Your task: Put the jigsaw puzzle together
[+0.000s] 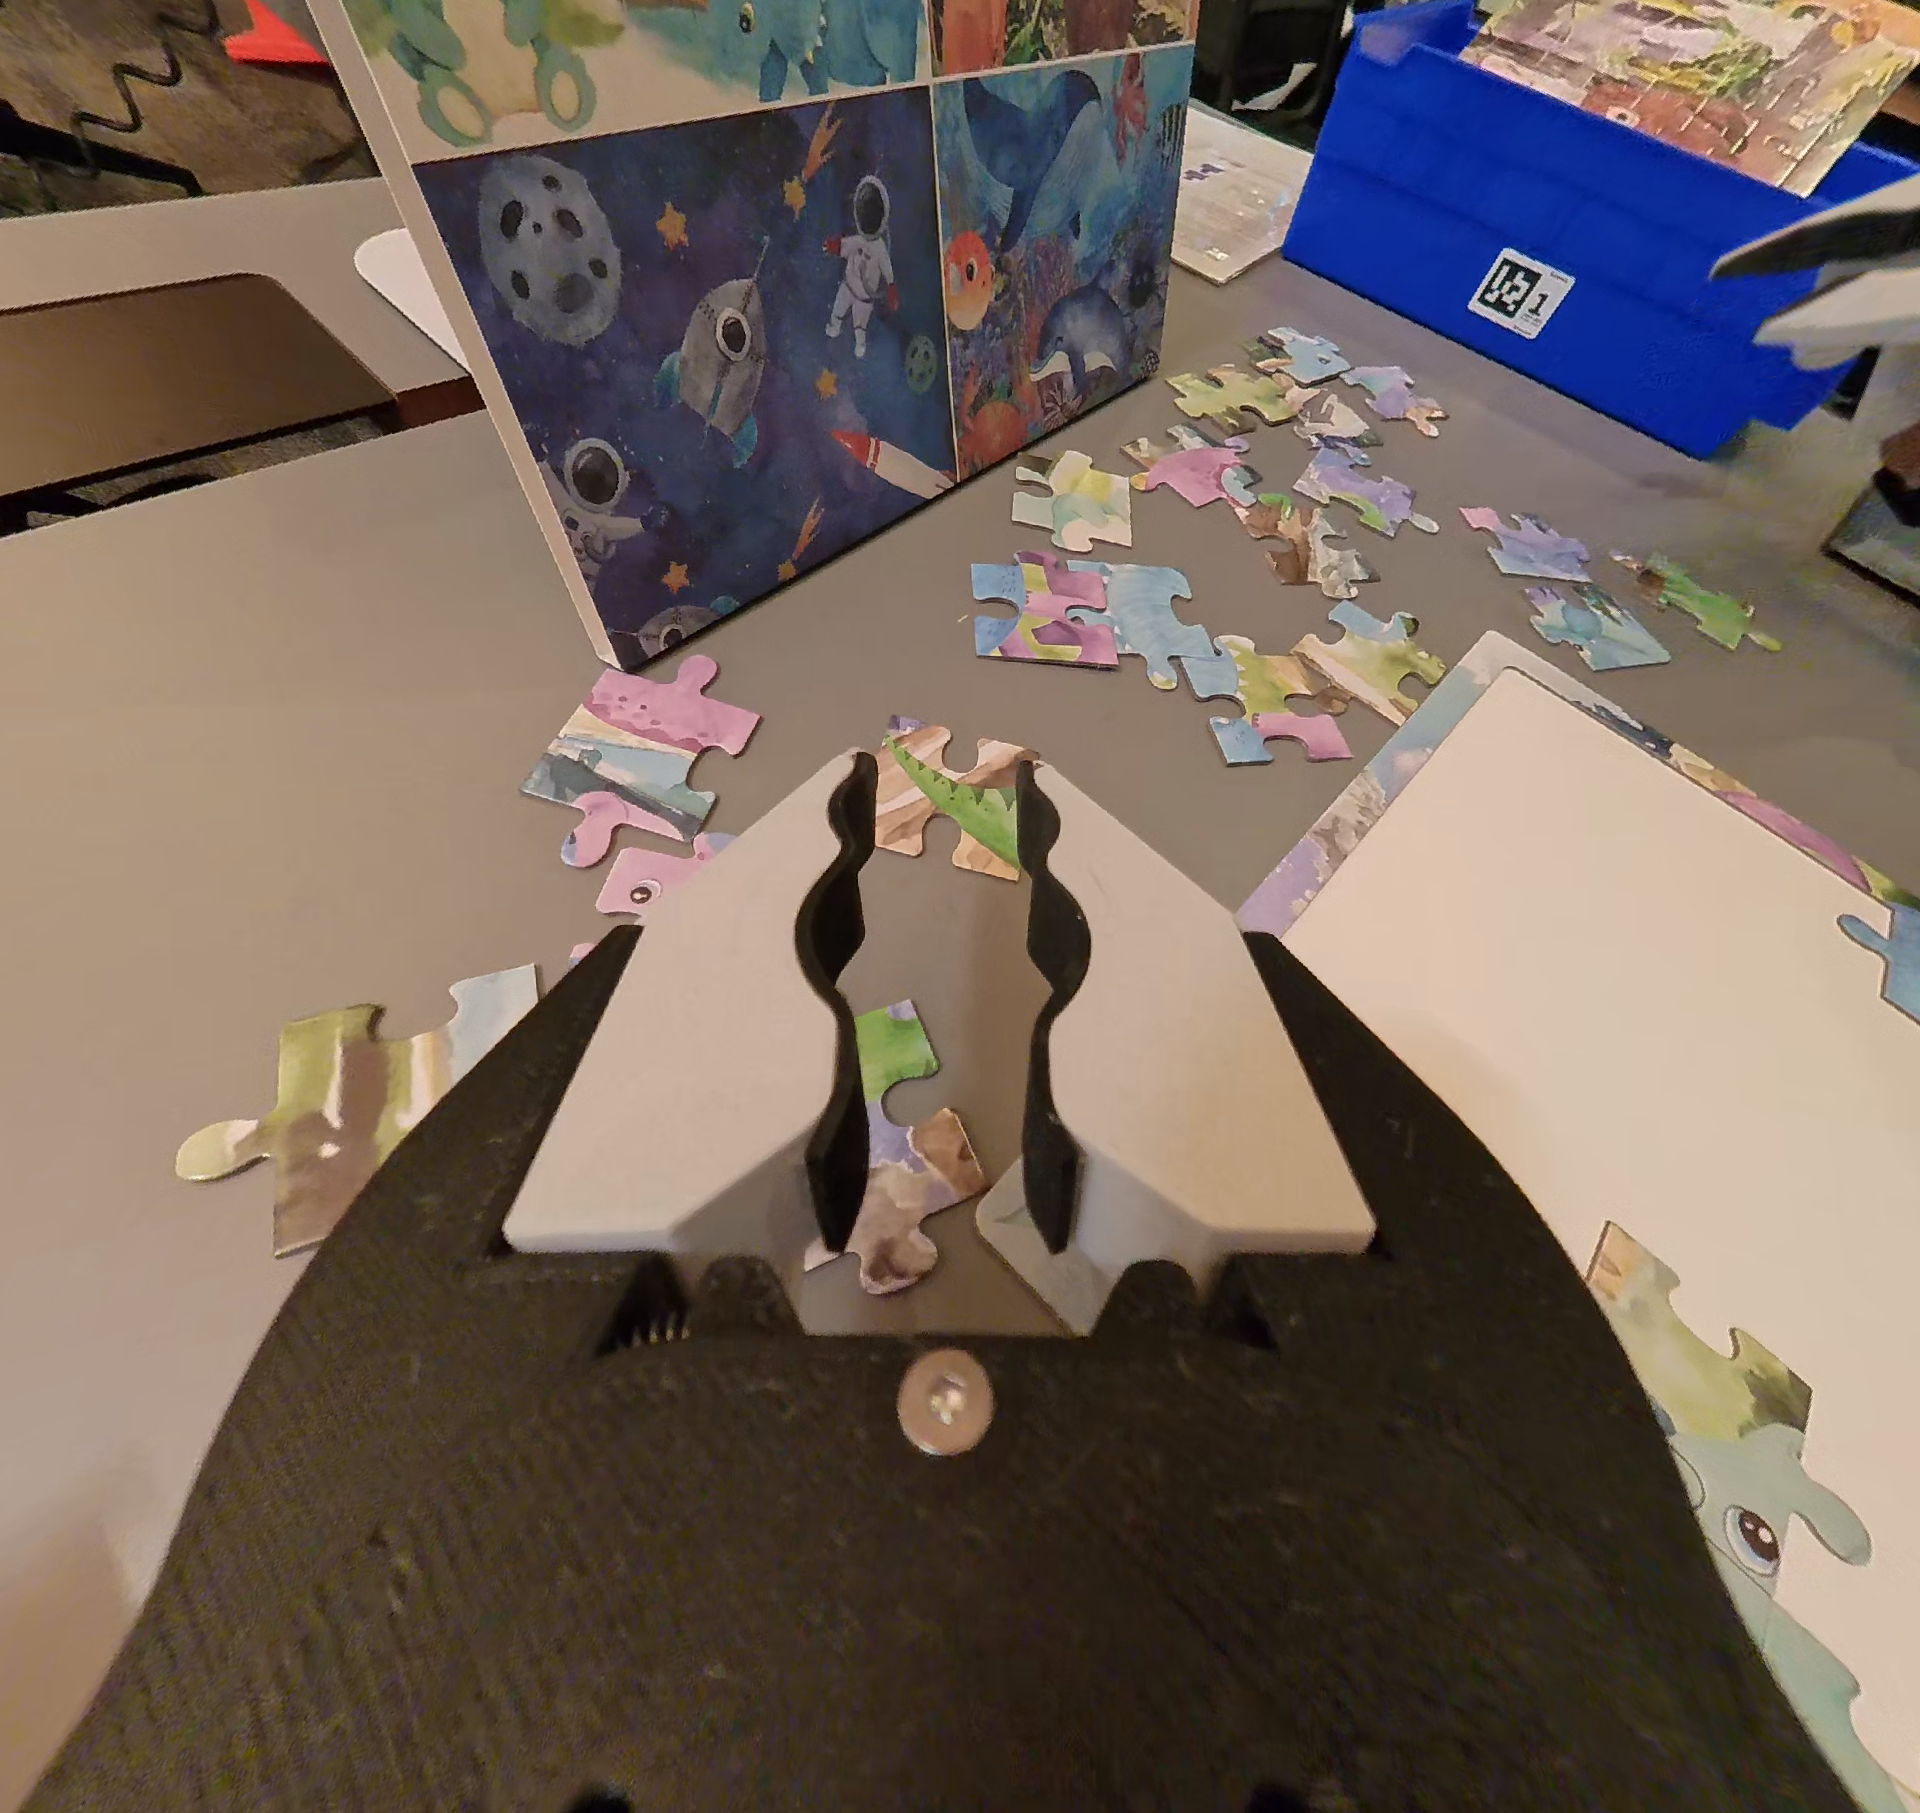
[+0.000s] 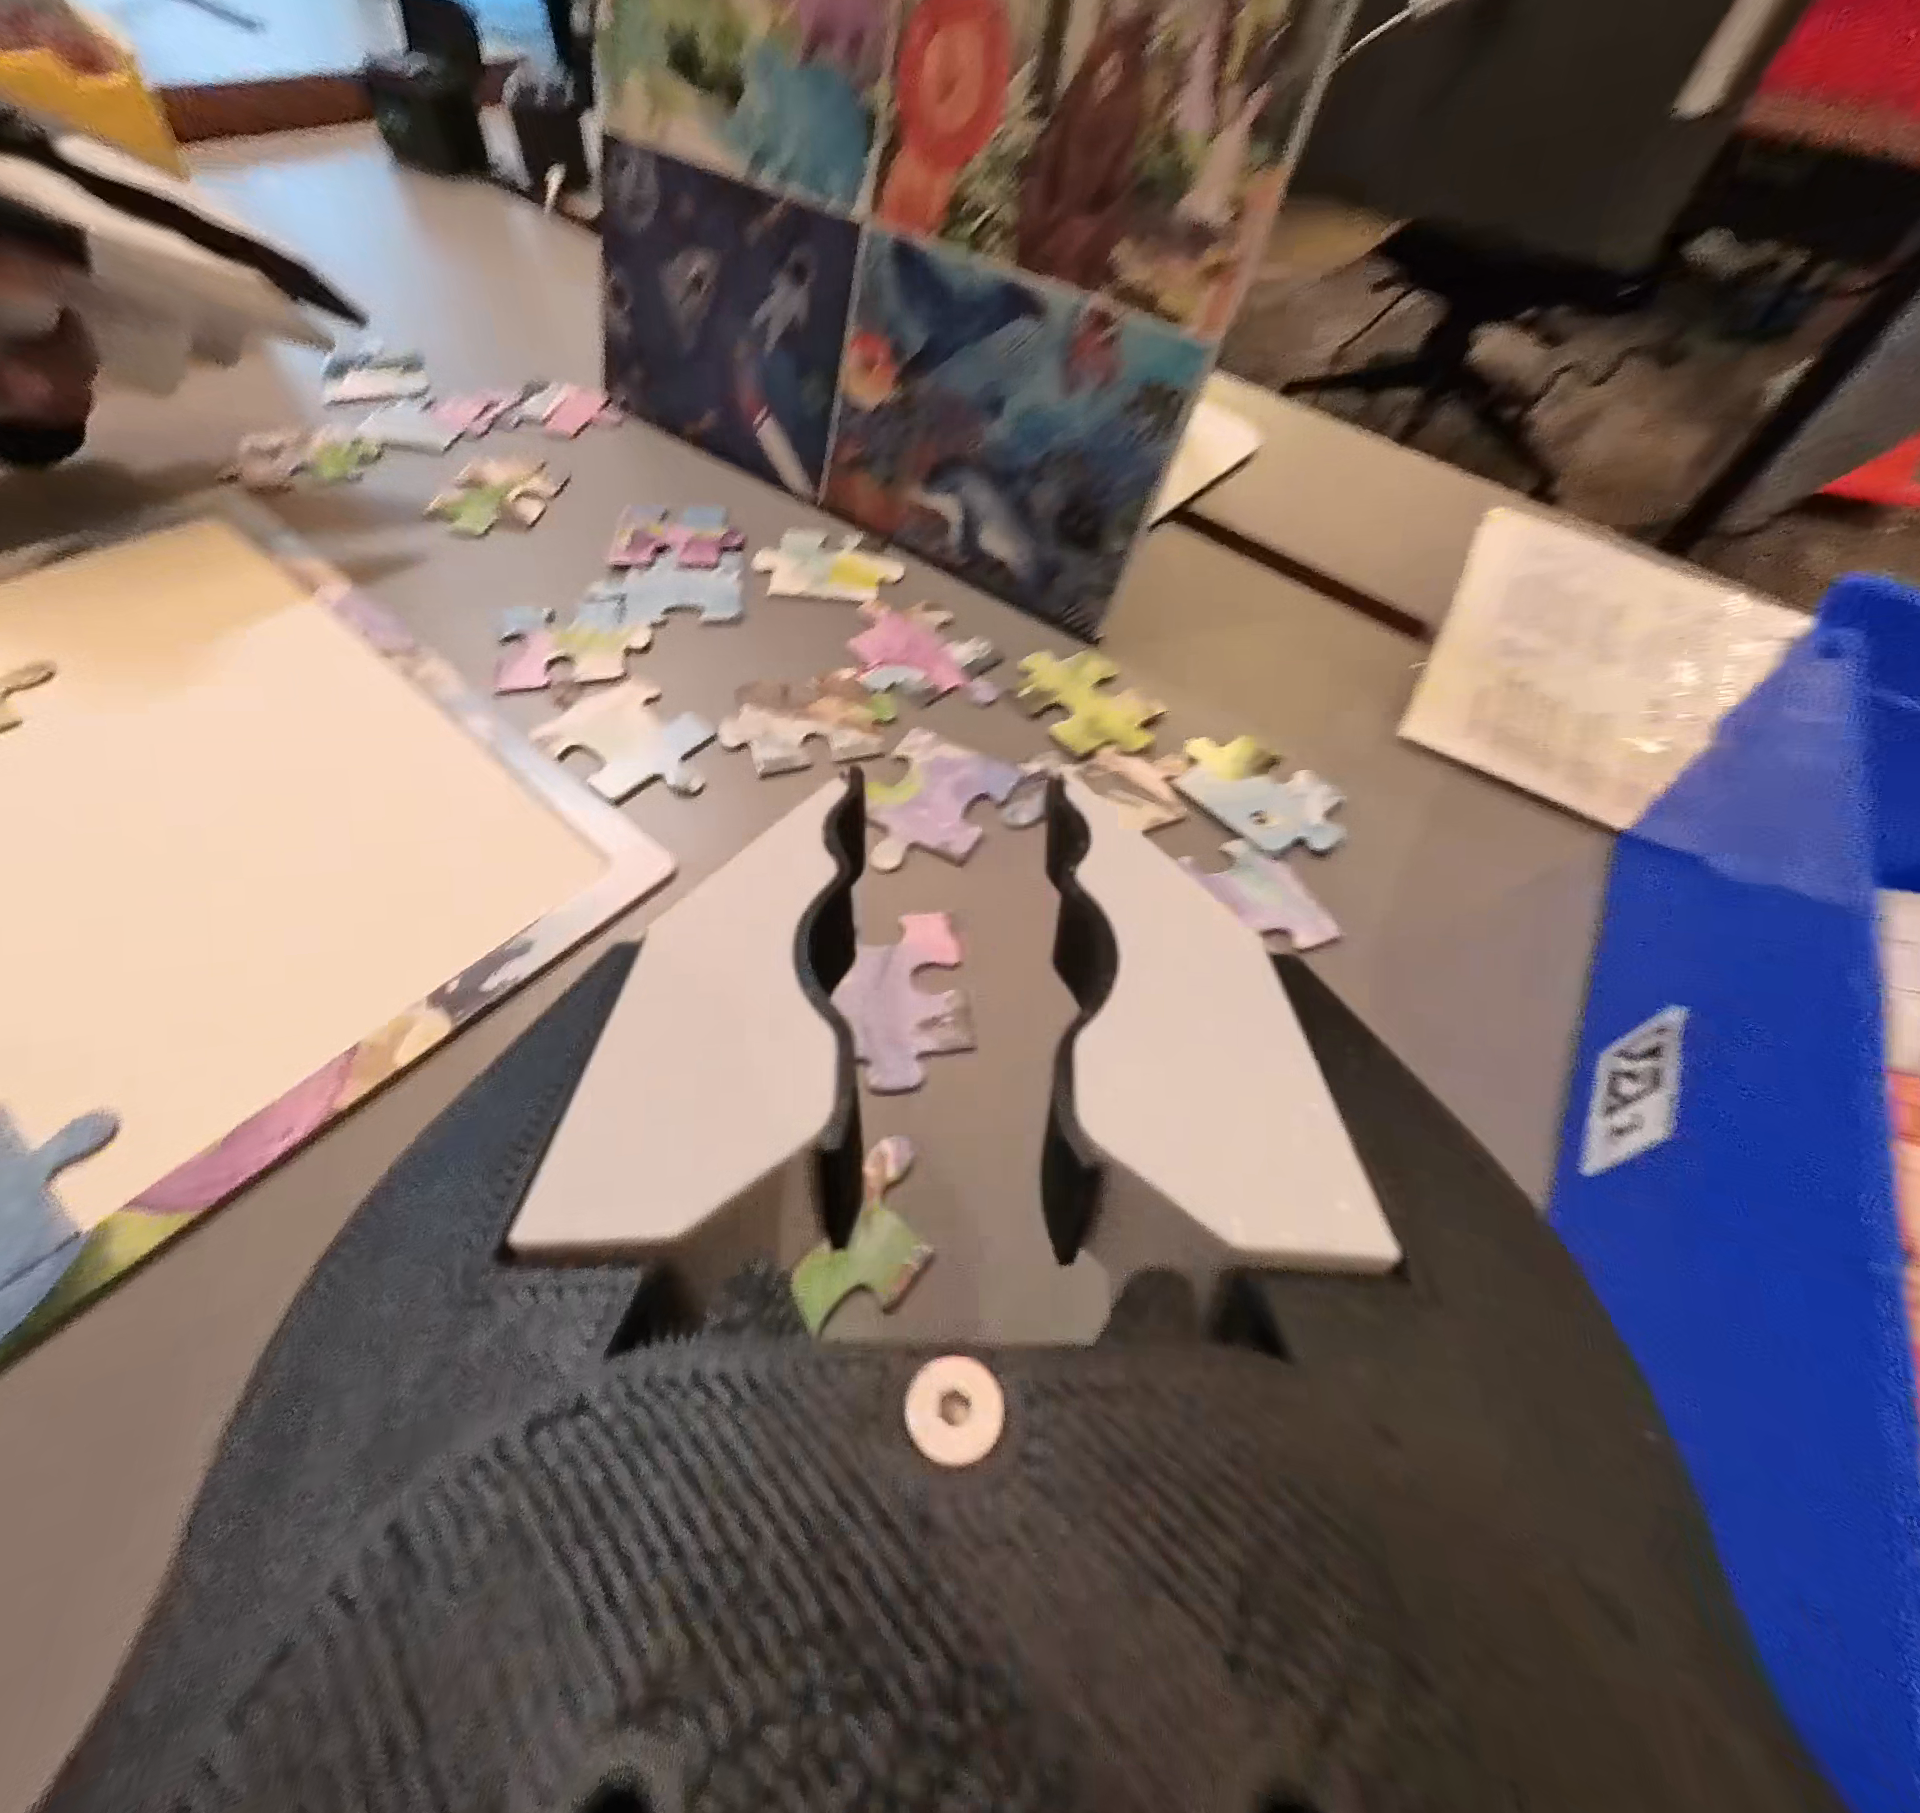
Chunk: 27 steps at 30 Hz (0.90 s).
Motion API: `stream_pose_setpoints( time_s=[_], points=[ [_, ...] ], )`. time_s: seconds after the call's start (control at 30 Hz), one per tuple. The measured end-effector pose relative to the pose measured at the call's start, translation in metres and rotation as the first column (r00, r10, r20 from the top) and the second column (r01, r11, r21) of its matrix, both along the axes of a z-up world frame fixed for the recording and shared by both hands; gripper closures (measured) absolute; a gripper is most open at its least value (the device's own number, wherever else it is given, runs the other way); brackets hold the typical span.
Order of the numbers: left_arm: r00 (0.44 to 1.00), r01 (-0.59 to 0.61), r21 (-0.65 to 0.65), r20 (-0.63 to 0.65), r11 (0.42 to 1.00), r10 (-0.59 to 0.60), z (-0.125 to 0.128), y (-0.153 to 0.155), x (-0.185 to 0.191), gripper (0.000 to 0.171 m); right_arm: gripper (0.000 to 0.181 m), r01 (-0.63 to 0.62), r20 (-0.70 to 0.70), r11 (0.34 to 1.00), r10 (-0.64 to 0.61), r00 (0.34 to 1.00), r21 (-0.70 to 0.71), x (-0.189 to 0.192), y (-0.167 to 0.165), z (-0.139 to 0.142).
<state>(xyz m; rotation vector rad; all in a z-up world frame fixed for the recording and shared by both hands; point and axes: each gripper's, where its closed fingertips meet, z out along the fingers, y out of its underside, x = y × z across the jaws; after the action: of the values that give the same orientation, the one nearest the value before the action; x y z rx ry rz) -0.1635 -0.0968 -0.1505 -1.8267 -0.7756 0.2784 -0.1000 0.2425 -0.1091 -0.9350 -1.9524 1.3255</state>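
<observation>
Grey table (image 1: 260,683) carries everything, with loose pieces (image 1: 1226,558) strewn ahead of both tongs, probably spread flat and face up so each can be picked singly. The left tongs (image 1: 940,776) hover with fingers parted and nothing between them; a green-and-brown piece (image 1: 894,1140) lies on the table below the gap, and a piece with a green spiky shape (image 1: 956,807) sits just past the tips. To their right is the white tray (image 1: 1507,984), mostly bare, with a few pieces seated at its near edge, so the puzzle looks barely begun. A picture box (image 1: 727,309) stands upright beyond the tips, likely propped as a reference. The right tongs (image 2: 956,787) are likewise parted and empty, over a purple piece (image 2: 904,1005) with a green one (image 2: 862,1244) nearer the base; the tray lies to their left, a blue bin (image 2: 1745,1192) to their right. That view is smeared, so piece patterns there are hard to read, and both views cut the tray off.
</observation>
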Motion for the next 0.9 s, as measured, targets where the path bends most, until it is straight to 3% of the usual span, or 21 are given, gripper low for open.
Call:
stream_pose_setpoints(
  time_s=[0.2,0.53,0.9],
  points=[
    [1.000,-0.001,0.001,0.000,1.000,0.001,0.000,0.000,0.000,0.147,0.150,0.092,-0.088,0.995,-0.095,0.992,-0.028,-0.004,0.017,0.018],
    [1.000,0.001,-0.001,0.001,1.000,-0.001,-0.001,0.001,0.000,0.147,0.150,0.117,-0.093,0.992,-0.121,0.988,-0.053,-0.005,0.022,0.020],
    [1.000,0.004,-0.008,-0.009,1.000,-0.005,0.001,0.002,0.001,0.147,0.139,0.095,0.055,0.993,-0.091,0.994,-0.065,-0.012,0.002,-0.011]
  ],
)
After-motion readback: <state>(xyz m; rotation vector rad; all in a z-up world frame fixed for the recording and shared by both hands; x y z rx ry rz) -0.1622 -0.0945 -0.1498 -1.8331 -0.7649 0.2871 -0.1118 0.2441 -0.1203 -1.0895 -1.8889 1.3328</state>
